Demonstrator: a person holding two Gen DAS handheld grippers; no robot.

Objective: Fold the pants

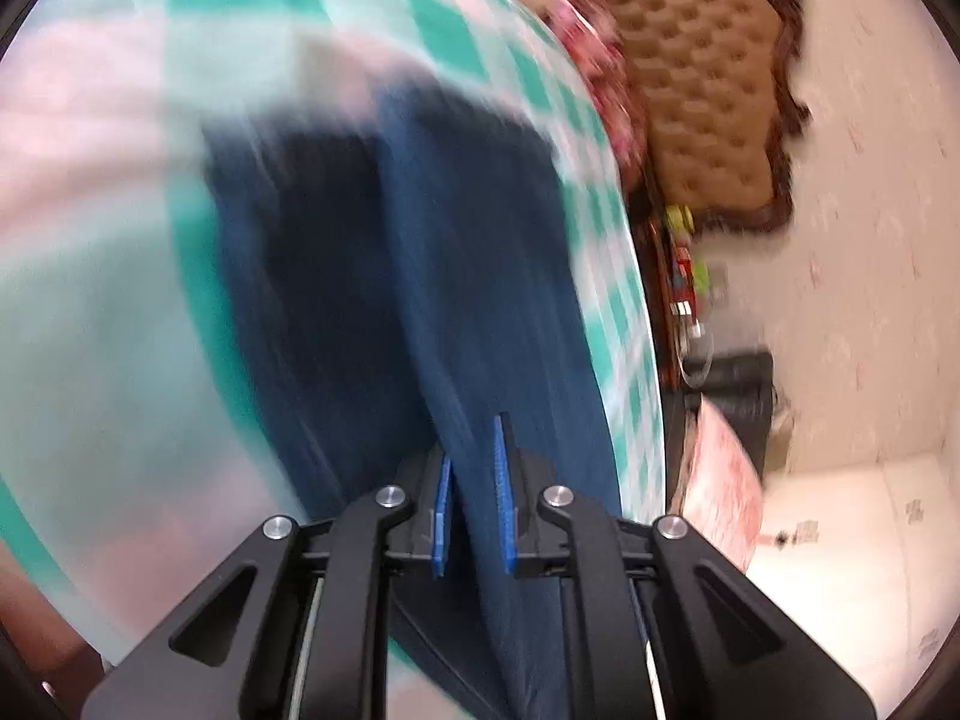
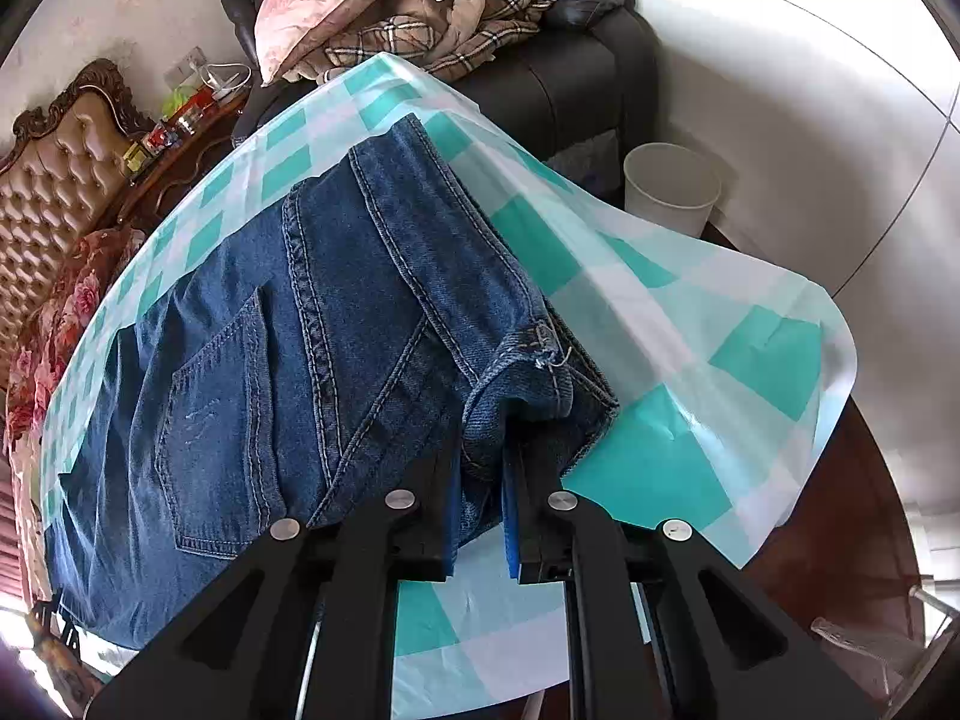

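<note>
Blue denim pants lie on a table covered with a teal and white checked cloth, back pocket and waistband up. My right gripper is shut on the waistband corner near the table's right edge. In the blurred left wrist view my left gripper is shut on a fold of the pants' fabric, lifted above the checked cloth.
A black armchair piled with pillows and blankets stands behind the table. A white bin sits on the floor by it. A tufted headboard and a cluttered wooden side table are at the left.
</note>
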